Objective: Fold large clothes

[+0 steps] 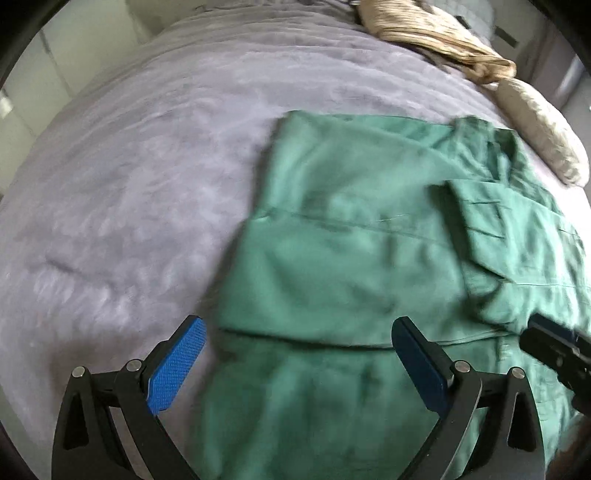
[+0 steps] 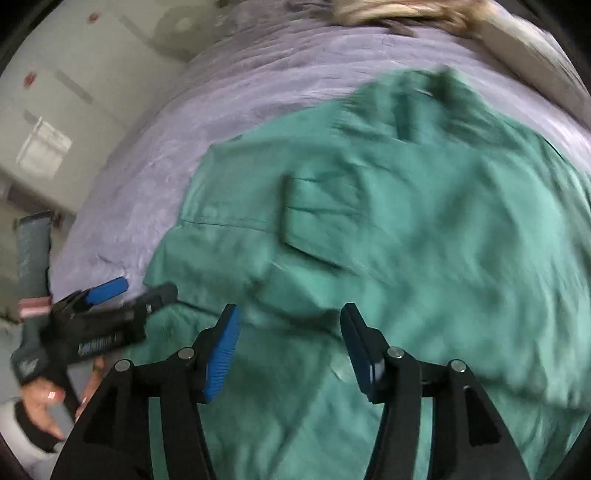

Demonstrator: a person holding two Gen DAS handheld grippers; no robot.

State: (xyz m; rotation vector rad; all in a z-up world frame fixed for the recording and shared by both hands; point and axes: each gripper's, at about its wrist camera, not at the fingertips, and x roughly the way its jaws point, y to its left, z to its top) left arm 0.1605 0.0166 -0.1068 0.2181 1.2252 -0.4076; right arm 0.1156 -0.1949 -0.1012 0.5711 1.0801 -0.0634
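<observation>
A large green shirt lies partly folded on a grey-lilac bed cover; its sleeve cuff is folded over the body. My left gripper is open and empty, hovering over the shirt's near left edge. My right gripper is open and empty above the shirt, just below the folded cuff. The left gripper shows at the left in the right wrist view; the right gripper's tip shows at the right edge of the left wrist view.
A beige garment and a pale pillow lie at the bed's far right. White cabinets stand beyond the bed's left edge. The cover to the left of the shirt is bare.
</observation>
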